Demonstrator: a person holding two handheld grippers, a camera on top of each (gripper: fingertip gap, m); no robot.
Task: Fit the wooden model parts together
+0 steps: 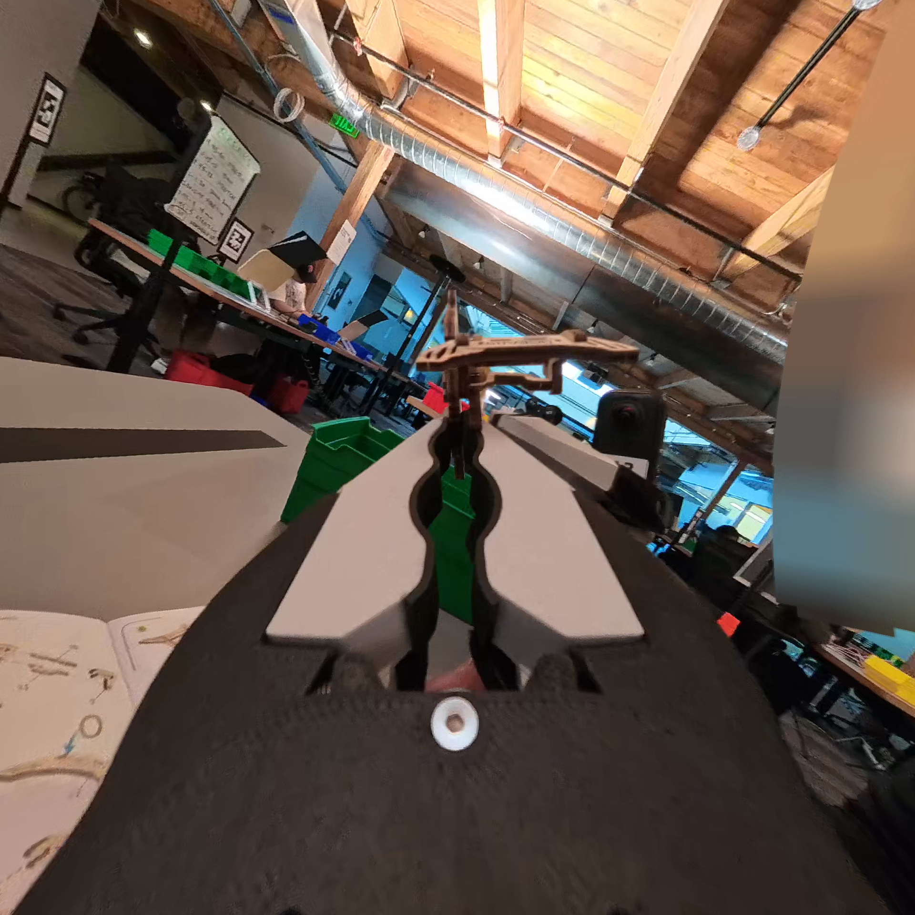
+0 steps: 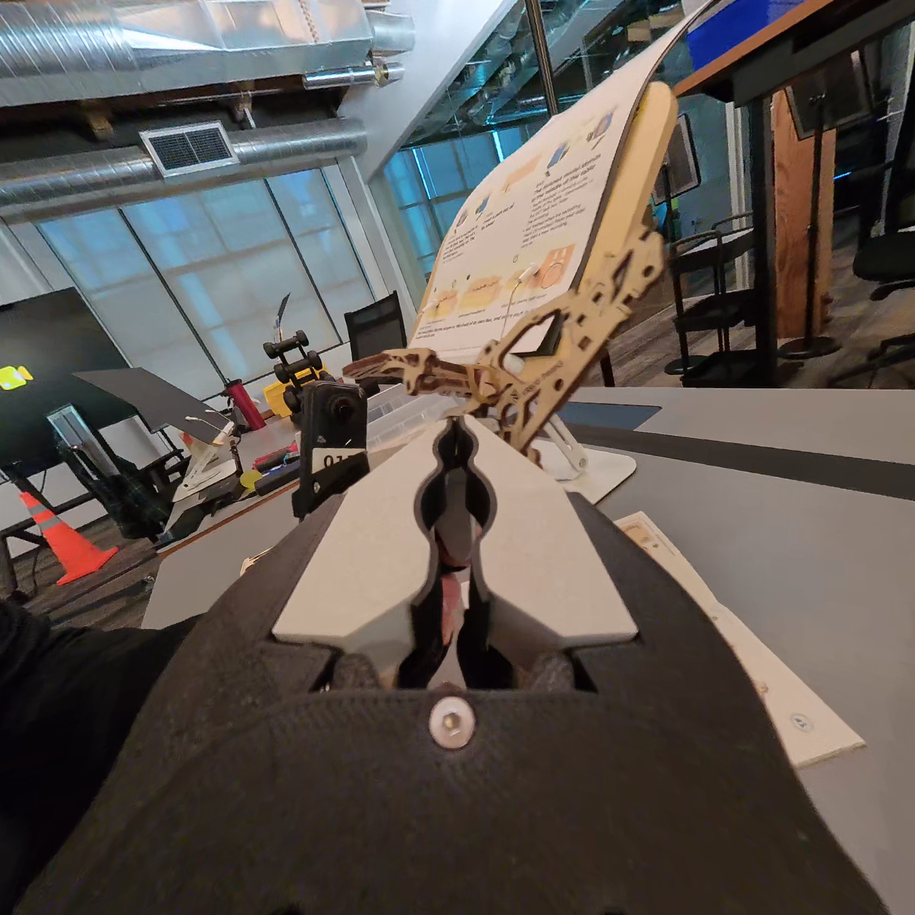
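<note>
The wooden model [image 1: 520, 351] is a brown laser-cut assembly, held up in the air. My left gripper [image 1: 458, 421] is shut on a thin upright piece at its underside. In the right wrist view the model [image 2: 544, 346] stretches from a dark pointed end at the left up to a pale lattice part at the right. My right gripper [image 2: 455, 421] is shut on its lower edge. The two grippers meet close together at the model. The right gripper's camera [image 1: 629, 421] shows in the left wrist view, and the left gripper's camera [image 2: 334, 421] in the right wrist view.
A grey table [image 2: 792, 495] lies below. On it are a green bin [image 1: 336, 460], an open instruction booklet [image 1: 59, 718], an instruction sheet on a white stand [image 2: 534, 237], a clear plastic box [image 2: 396, 411] and a pale punched-out wooden sheet [image 2: 718, 643]. Other desks stand beyond. Less than 4 cm separates the two grippers' tips.
</note>
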